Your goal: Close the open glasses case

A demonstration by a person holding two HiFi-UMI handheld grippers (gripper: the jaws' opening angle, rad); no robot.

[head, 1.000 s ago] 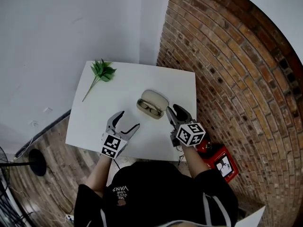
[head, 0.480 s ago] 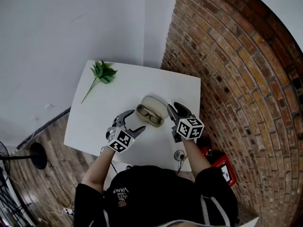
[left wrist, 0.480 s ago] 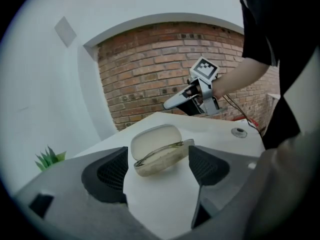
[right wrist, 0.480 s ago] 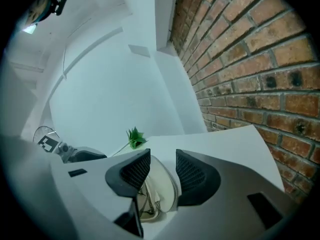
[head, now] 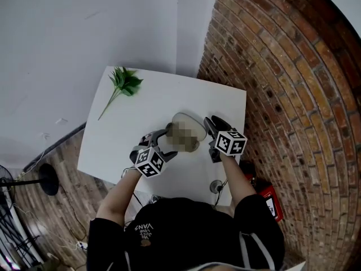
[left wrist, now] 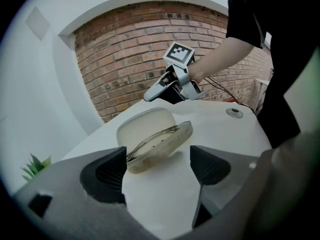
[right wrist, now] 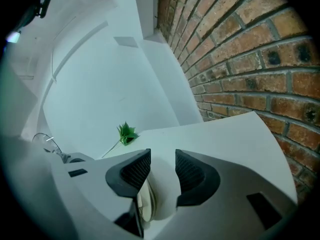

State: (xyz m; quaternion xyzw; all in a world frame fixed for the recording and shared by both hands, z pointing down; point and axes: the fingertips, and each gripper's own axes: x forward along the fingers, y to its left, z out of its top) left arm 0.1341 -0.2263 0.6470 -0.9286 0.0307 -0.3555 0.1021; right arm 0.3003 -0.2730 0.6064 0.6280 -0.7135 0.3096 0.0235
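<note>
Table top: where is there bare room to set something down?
Free: the wide white stretch of table between the plant sprig and the near left edge, and the far right corner beyond the glasses case. Crowded: around the case, with the left gripper, jaws opening with nothing between them yet, and the right gripper flanking it.
</note>
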